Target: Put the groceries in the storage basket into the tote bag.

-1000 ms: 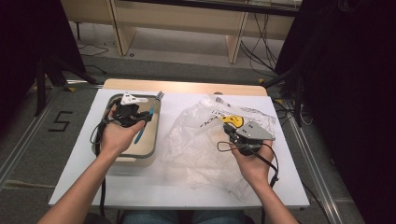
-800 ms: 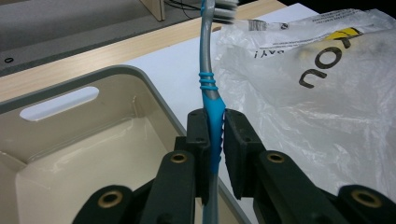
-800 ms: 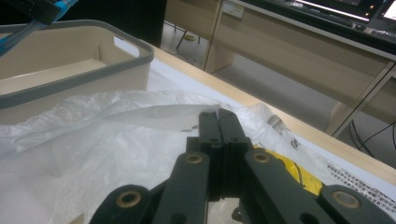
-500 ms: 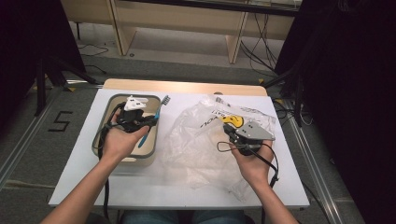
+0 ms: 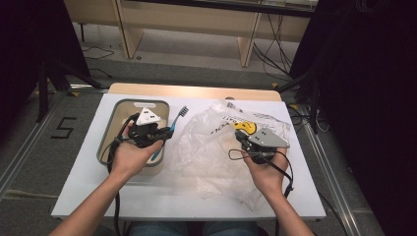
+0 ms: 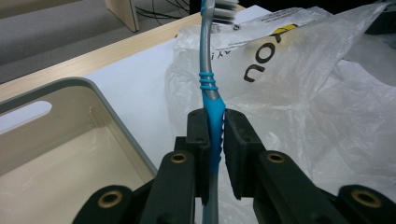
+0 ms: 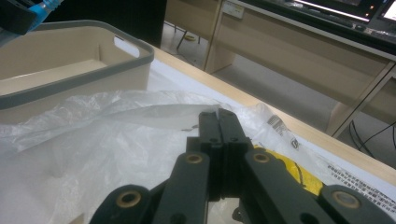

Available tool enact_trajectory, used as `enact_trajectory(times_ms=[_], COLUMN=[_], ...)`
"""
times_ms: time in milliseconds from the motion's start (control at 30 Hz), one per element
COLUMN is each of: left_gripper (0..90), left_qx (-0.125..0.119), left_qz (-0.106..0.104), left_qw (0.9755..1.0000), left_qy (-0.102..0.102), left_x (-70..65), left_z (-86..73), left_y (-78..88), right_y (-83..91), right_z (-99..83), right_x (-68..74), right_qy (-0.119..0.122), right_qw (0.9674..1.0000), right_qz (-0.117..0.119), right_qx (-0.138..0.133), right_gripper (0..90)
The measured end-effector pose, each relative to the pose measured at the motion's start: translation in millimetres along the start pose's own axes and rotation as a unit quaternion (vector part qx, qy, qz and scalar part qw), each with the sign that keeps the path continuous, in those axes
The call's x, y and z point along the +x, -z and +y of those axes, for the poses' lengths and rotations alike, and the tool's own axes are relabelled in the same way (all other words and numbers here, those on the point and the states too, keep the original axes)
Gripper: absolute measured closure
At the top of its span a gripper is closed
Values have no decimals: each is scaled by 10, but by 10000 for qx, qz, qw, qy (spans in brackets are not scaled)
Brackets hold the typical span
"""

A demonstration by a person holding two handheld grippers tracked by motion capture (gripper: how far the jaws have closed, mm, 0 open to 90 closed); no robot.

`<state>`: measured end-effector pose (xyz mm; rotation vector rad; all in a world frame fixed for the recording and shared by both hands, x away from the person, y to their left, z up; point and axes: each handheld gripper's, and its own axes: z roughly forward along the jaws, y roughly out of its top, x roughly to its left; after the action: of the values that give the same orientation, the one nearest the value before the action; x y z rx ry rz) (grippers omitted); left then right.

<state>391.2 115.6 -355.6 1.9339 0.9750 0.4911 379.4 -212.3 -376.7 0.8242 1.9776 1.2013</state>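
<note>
Over the beige bin (image 5: 110, 129), the left gripper (image 5: 167, 132) pinches a blue toothbrush (image 5: 173, 127) by its handle, mid-carry toward the plastic bag (image 5: 211, 152). The right gripper (image 5: 241, 139), clamped on the bag's edge, must hold its mouth open for insertion.

1. A white tabletop (image 5: 88, 187) with a wooden far edge.
2. Wooden desk legs (image 5: 125, 34) stand beyond it.
3. Black cables (image 5: 275, 54) trail on the grey floor (image 5: 196, 73).
4. A "5" mark (image 5: 64, 128) lies on the left.

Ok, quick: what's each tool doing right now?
Left tool: closed on the blue toothbrush.
Right tool: closed, pinching the clear plastic bag.
</note>
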Motion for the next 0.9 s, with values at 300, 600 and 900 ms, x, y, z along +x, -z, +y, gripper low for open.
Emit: enact_trajectory(times_ms=[300, 600, 900], left_gripper=[804, 804, 804], left_qx=[-105, -191, -199], left_qz=[-133, -201, -385], left_qw=[9998, 9994, 9988], left_qy=[-82, -192, -248], left_x=[-127, -203, -324], left_z=[-16, 16, 0], left_y=[-1, 51, 68], right_y=[-2, -5, -5], right_z=[-1, -1, -1], right_x=[4, 9, 9], right_qy=[-2, -10, -3], right_qw=[10000, 10000, 10000], right_qz=[-3, -1, 7], right_qx=[6, 7, 15], right_gripper=[900, 900, 900])
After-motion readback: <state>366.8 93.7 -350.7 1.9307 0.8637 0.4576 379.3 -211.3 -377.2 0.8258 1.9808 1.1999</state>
